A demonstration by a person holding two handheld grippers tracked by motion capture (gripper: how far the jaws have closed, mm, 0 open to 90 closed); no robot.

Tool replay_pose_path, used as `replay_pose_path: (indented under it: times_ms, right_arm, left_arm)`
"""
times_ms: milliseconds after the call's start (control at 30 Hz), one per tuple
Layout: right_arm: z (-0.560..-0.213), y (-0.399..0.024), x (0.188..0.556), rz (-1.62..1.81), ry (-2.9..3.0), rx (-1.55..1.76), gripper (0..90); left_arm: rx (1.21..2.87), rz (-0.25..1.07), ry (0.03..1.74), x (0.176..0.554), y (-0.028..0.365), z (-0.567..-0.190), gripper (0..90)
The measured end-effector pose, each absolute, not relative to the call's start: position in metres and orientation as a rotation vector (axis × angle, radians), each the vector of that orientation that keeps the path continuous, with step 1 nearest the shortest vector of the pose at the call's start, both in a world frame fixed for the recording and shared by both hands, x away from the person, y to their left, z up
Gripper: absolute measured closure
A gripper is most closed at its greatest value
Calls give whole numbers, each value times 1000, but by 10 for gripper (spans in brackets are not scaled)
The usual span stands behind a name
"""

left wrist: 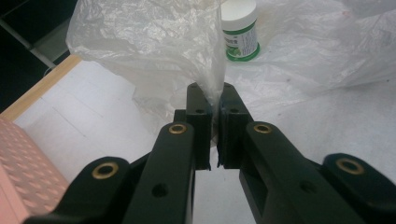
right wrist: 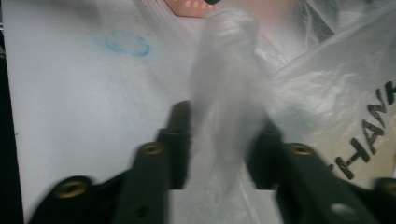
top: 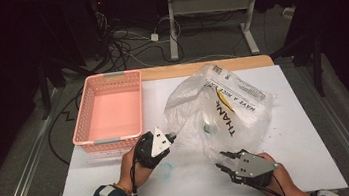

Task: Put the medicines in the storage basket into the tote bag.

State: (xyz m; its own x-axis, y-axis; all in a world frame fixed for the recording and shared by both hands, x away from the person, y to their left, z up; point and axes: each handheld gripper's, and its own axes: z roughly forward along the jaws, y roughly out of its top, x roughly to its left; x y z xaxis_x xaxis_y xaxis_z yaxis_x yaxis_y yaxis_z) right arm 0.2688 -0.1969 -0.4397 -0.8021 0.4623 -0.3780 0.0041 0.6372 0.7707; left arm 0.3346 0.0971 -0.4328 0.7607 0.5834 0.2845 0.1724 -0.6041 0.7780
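I am holding the thin, crinkled, see-through plastic bag (top: pixel 216 105) from the near side, and it is lying spread over the middle of the white table top (top: pixel 298 138), just to the right of the pink perforated plastic basket (top: pixel 109 111). Nearest to me, my right gripper (top: pixel 218 157) is sitting at the bag's near edge, and a twisted, milky rope of its film (right wrist: pixel 224 107) is running up between my two black jaws; they are standing partly apart with the film bunched in the gap, but the right gripper view is blurred and I cannot tell whether the pads are pressing on it. A little farther on, my left gripper (top: pixel 173 136) is closed tight on a thin pinch of the bag's near-left edge (left wrist: pixel 215 100), which is rising from the jaws in a wrinkled sheet. Beyond that the bag is puffing up loosely, with black lettering and a yellow mark printed along its right side. Inside it, through the film, a small white jar with a green label (left wrist: pixel 239 30) is standing upright.
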Motion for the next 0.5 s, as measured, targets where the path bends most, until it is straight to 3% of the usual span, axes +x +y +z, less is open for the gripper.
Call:
replay_pose_path:
  times_ms: [67,167,500]
  right_arm:
    - [-439,-200,272,1072,2299,385,824]
    - [-436,-203,274,1072,2296,391,877]
    - [-428,-210,277,1098,2264,400,893]
  left_arm:
    - [2177,681,564,334,97,-433,834]
    - [2173,683,569,334,97,-434,834]
    - [2161,693,569,334,98,-433,833]
